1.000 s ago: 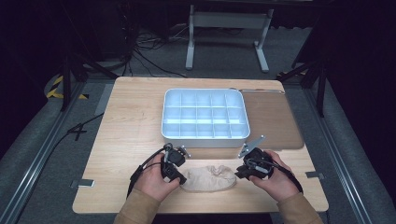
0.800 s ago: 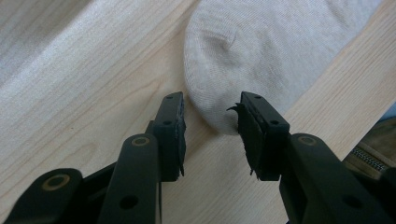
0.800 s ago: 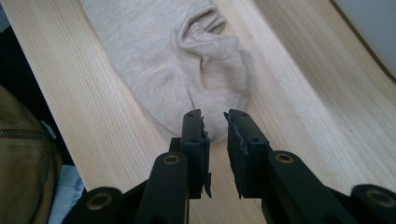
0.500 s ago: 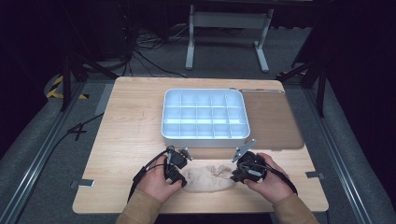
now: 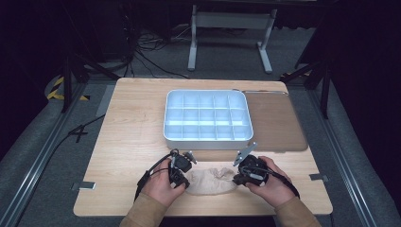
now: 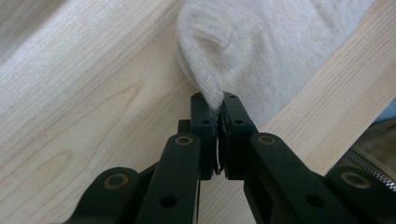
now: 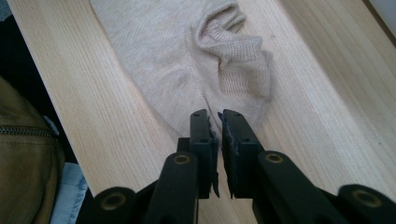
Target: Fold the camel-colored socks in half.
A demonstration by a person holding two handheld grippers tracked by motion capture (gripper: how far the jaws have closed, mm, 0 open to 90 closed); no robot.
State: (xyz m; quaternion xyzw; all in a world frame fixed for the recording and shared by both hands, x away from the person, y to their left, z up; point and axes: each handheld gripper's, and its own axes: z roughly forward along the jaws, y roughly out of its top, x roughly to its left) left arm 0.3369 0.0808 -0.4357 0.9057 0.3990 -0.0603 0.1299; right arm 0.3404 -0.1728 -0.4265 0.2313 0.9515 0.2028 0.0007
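The step in hand is the taking of a beige sock (image 5: 212, 182) by its two ends. The sock lies flat on the near part of the worktop (image 5: 127, 137), between the two hands, just in front of the white tray (image 5: 206, 138).

On the left, the left gripper (image 5: 182, 174) sits at the left end of the sock. In the left gripper view its fingers (image 6: 202, 121) have just been closing and now stand together, with a thin fold of the sock's edge (image 6: 212, 100) pinched between the tips. The rest of the fabric spreads away from them on the wood.

In the middle, the sock is wrinkled, and its ribbed cuff (image 7: 238, 56) is folded over on itself.

On the right, the right gripper (image 5: 242, 176) is at the other end. Its fingers (image 7: 201, 135) have also just been closing; a narrow gap remains between them. The sock's edge (image 7: 212, 114) reaches their tips, but I cannot tell if the fabric is really caught there.

The next move, as I judge it, needs a firm hold on both ends first. Then the two hands can lift together or pull the sock straight, maybe to fold it. The right grip looks less sure, so it may need a deeper bite before any pull, otherwise the end can slip out.
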